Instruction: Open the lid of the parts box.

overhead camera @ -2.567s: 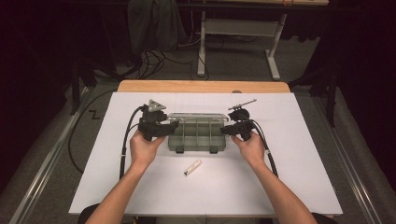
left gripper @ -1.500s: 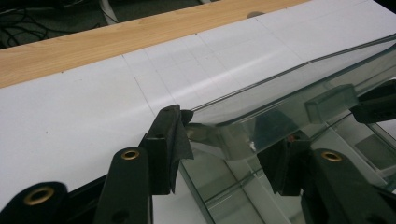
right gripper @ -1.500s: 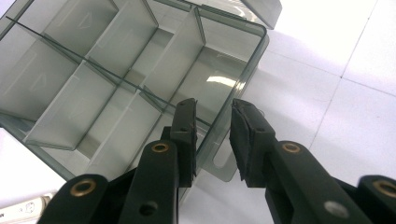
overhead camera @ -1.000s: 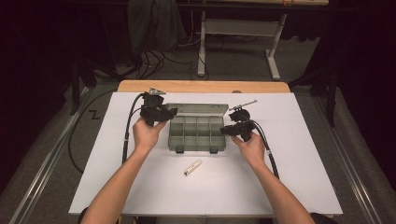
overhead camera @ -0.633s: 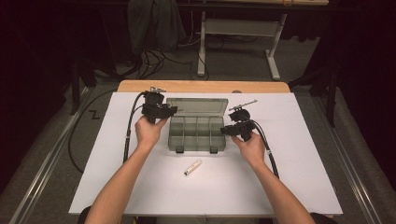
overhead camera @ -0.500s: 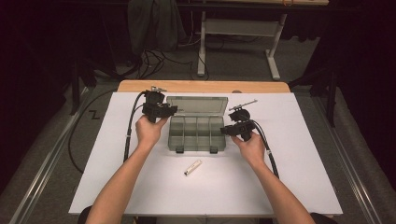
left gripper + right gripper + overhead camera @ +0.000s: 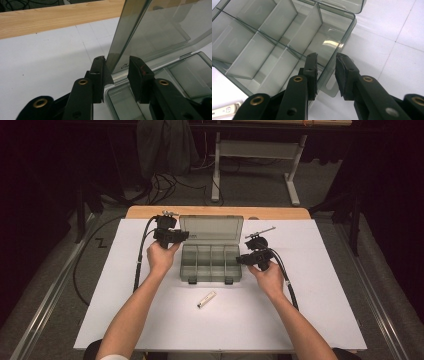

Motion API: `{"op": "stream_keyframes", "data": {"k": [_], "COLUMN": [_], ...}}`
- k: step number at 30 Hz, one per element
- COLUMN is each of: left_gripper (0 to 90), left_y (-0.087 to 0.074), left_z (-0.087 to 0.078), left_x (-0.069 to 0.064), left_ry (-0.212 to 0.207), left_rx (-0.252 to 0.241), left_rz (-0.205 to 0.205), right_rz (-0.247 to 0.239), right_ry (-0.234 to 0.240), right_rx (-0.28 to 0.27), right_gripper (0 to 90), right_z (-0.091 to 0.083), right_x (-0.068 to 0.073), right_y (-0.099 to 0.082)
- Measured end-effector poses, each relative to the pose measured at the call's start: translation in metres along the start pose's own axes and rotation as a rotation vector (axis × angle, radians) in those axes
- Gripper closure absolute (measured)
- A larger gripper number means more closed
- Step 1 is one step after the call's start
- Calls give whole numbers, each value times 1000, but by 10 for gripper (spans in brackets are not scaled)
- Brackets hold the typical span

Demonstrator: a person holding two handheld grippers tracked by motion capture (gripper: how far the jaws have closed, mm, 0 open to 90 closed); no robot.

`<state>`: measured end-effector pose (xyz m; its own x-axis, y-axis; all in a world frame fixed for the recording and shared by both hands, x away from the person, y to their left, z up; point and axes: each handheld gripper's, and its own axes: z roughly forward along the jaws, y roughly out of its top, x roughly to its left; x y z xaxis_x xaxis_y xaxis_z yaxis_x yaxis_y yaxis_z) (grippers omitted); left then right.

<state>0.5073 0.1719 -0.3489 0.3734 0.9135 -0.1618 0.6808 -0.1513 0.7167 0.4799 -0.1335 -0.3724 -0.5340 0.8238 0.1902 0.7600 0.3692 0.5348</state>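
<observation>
left gripper (image 7: 116,72): jaws just closing around raised lid (image 7: 155,32) edge, not yet pinching | right gripper (image 7: 325,75): clamped on organizer box (image 7: 274,45) end wall, mid-counter (image 7: 325,285) | progress: lid open; compartments empty; small tube (image 7: 206,299) unplaced

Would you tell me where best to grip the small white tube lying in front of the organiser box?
Probably across the middle of the white tube, coming straight down from above: it lies flat and slanted on the white mat, apart from the box, so its long sides are free for the jaws.

One box (image 7: 211,256) — one small tube (image 7: 206,299)
</observation>
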Motion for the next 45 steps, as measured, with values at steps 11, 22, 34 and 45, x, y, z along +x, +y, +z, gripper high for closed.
{"op": "stream_keyframes", "data": {"k": [11, 22, 34, 45], "left_gripper": [676, 687, 691, 689], "left_y": [2, 1, 0, -4], "left_z": [13, 19, 26, 35], "left_x": [3, 3, 5, 6], "left_ry": [21, 33, 40, 53], "left_rx": [31, 52, 71, 112], "left_rz": [-6, 2, -1, 1], "right_rz": [2, -1, -5, -7], "right_ry": [8, 7, 8, 7], "right_rx": [-3, -3, 0, 1], "right_gripper": [741, 741, 741, 741], "right_z": [0, 0, 0, 0], "right_x": [-1, -1, -1, -1], "right_y": [0, 0, 0, 0]}}
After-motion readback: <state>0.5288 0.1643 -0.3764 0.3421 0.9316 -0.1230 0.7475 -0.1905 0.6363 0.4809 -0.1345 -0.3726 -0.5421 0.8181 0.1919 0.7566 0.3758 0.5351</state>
